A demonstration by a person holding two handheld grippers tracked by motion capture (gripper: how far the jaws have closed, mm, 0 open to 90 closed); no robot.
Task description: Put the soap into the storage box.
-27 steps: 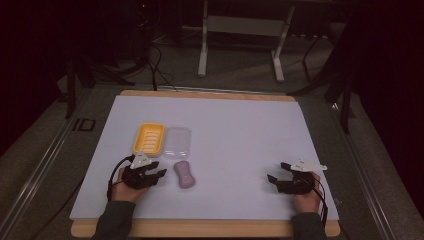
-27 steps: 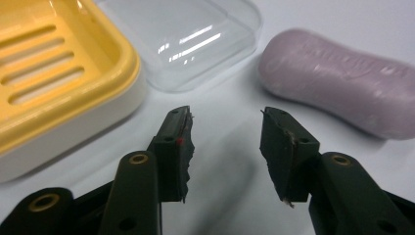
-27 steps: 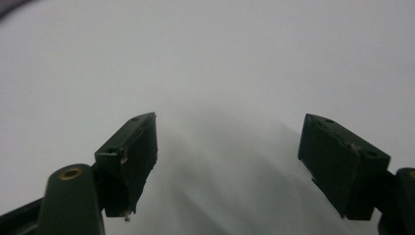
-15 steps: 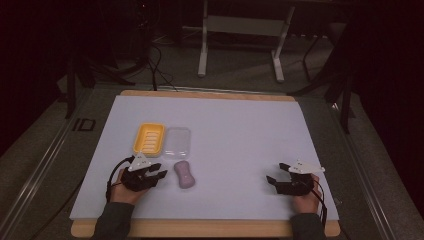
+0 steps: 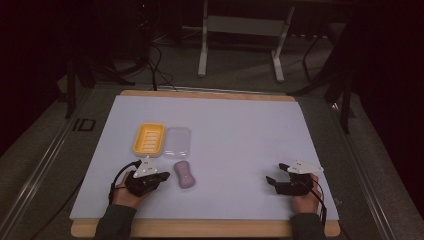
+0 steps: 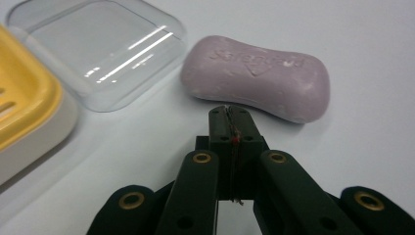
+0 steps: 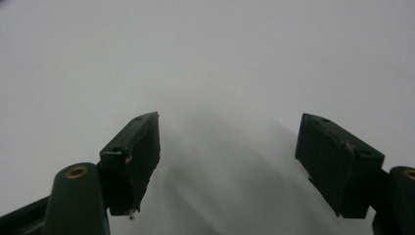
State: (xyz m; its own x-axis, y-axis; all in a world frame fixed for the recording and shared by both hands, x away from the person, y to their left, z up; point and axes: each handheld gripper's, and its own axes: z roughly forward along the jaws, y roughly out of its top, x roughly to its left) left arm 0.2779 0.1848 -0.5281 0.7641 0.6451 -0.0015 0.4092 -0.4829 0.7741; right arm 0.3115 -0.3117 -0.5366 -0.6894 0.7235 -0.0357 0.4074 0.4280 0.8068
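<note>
On the left of the table [image 5: 225, 120] sits a yellow soap dish [image 5: 148, 139] with a clear plastic lid [image 5: 177, 142] touching its right side, upturned as far as one can tell. Just below the lid lies a mauve soap bar [image 5: 184, 174], flat on the table, embossed face up.

The left hand-held gripper [image 6: 230, 113] rests just beside the bar, jaws pressed together on nothing, tips aimed at its long side. The bar looks stiff, fairly dense and probably slick; its pinched waist across the short width seems the surest place to grip.

Far to the right, the right hand-held gripper [image 7: 227, 147] hovers low over bare table, jaws spread wide.

Against the earlier frames, dish, lid and bar lie where they were; both hands have barely shifted.
</note>
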